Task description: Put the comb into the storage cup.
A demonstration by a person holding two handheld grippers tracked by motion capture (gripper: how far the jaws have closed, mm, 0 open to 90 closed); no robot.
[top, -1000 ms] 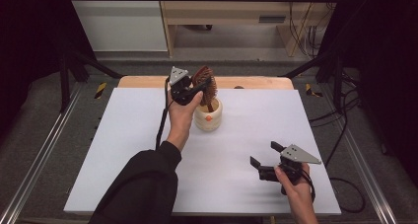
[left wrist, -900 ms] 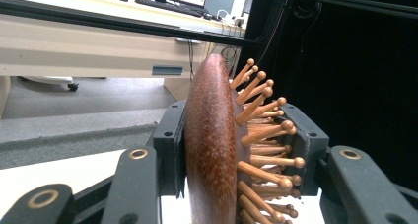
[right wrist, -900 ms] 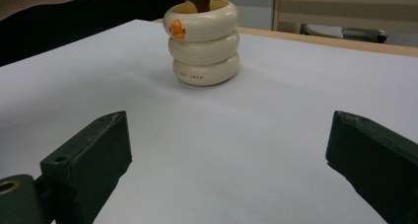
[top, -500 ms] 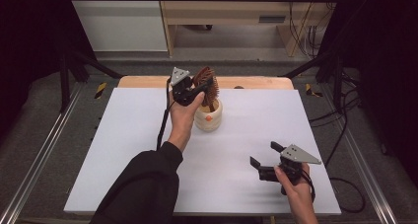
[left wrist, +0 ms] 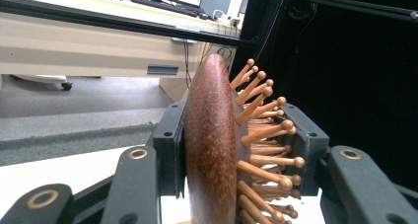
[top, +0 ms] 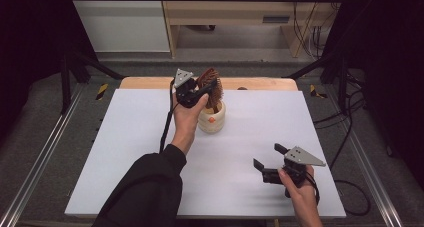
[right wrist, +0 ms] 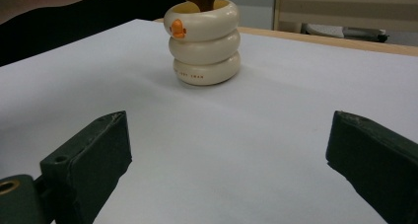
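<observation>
Left gripper [top: 202, 93] is clamped on the head of the wooden hairbrush [top: 211, 86], pads on its back and on the bristle side, so the handle hangs straight down into the cream ringed cup [top: 212, 119]. Cup sits at about 12 o'clock on the white tabletop [top: 125, 152], near the far edge. Looks like an insert or a pull-out; can't tell which. Right gripper [top: 269, 159] parked at 4 o'clock, jaws wide, holding nothing, aimed at the cup.

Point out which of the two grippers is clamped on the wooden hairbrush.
The left gripper: its jaws pinch the head of the wooden hairbrush above the cream holder. The right gripper hangs open over the table, holding nothing.
</observation>
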